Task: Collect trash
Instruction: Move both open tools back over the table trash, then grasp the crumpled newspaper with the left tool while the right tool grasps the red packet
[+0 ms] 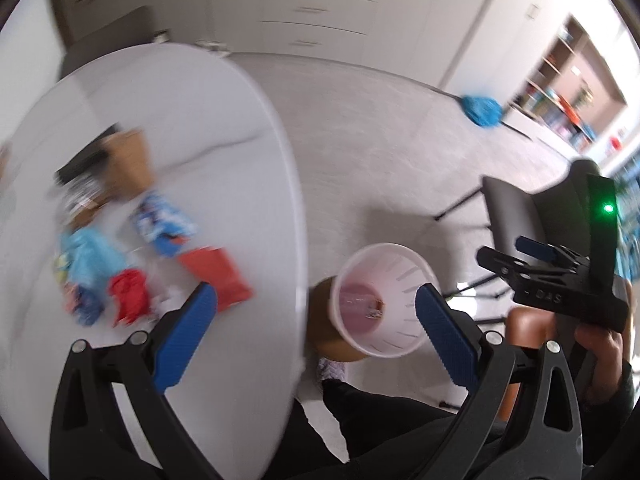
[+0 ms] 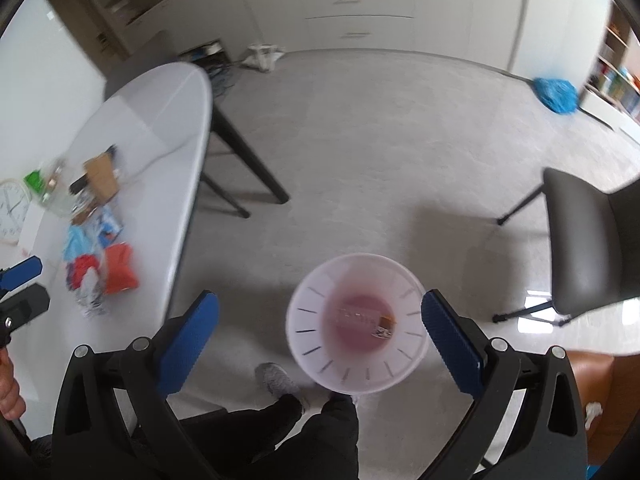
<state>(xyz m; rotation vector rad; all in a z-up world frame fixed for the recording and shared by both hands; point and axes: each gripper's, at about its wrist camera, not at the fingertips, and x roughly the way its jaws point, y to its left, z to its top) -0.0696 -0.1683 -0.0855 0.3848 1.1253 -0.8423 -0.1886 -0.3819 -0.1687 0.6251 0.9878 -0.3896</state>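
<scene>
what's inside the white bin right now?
In the white bin a small wrapper scrap lies on the pinkish bottom, with something pale beside it, too blurred to identify. Most wrappers remain on the table.

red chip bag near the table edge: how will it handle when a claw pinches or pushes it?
The red chip bag looks crumpled and flattish, so probably floppy and light. Its surface looks like smooth foil or film, so it may slip or slide across the white table rather than lift cleanly. It will not roll.
</scene>
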